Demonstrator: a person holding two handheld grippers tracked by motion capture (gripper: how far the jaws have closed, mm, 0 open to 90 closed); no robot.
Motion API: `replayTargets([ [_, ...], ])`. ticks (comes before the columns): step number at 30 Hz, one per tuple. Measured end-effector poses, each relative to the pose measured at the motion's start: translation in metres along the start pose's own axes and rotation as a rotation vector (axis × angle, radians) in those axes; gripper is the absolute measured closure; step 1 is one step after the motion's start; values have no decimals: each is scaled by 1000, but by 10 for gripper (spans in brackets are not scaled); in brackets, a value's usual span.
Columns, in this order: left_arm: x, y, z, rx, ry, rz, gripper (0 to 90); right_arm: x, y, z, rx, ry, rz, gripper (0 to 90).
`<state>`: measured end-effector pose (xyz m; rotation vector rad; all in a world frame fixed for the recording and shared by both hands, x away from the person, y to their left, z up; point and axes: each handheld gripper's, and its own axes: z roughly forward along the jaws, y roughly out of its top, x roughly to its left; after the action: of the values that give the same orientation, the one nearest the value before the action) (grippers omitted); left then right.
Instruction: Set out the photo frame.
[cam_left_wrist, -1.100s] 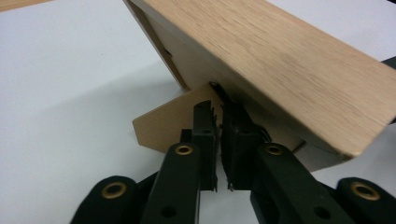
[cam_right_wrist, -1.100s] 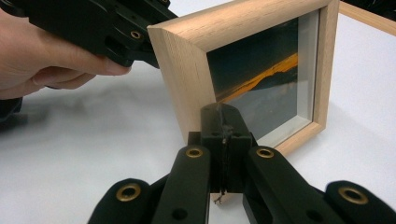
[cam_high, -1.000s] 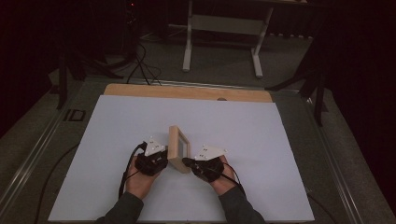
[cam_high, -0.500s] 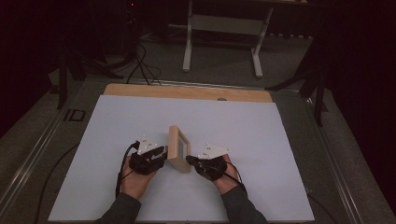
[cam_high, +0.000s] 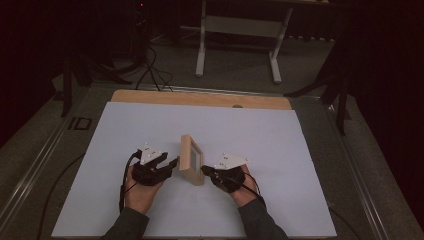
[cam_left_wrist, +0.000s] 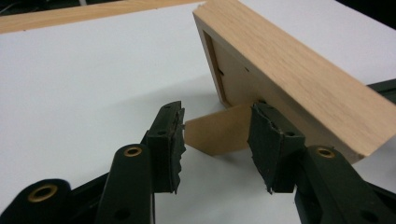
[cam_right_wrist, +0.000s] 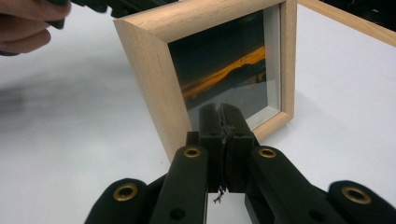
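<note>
With the left gripper (cam_left_wrist: 215, 135) drawn back, jaws apart, the frame (cam_high: 192, 160) is braced by the closed right gripper (cam_right_wrist: 223, 116)

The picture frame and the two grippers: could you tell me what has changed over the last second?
The left gripper has drawn a little away from the picture frame, towards the left; its jaws stand open beside the frame's fold-out back stand. The frame remains upright in place on the table, and the right gripper stays at its front, jaws shut.

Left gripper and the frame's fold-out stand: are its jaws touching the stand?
Cannot tell. In the left gripper view the open left gripper straddles the stand behind the picture frame; a sliver of gap shows at one jaw, the other overlaps the stand.
</note>
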<state>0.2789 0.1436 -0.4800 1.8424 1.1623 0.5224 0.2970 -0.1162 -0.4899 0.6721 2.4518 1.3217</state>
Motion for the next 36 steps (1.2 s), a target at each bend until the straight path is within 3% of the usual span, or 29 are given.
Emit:
replayTargets([
  [7, 1, 4, -6, -16, 1, -13, 485, -2, -2, 0, 7, -11, -2, 880],
  [10, 2, 7, -10, -36, -20, -37, 480, -3, -2, -1, 9, -14, -2, 880],
  [25, -5, 19, -25, -100, -82, -66, 408, -4, -3, -1, 15, -25, -3, 875],
  [36, -19, 22, -21, -90, -123, -15, 351, -5, -3, -2, 18, -33, -4, 876],
])
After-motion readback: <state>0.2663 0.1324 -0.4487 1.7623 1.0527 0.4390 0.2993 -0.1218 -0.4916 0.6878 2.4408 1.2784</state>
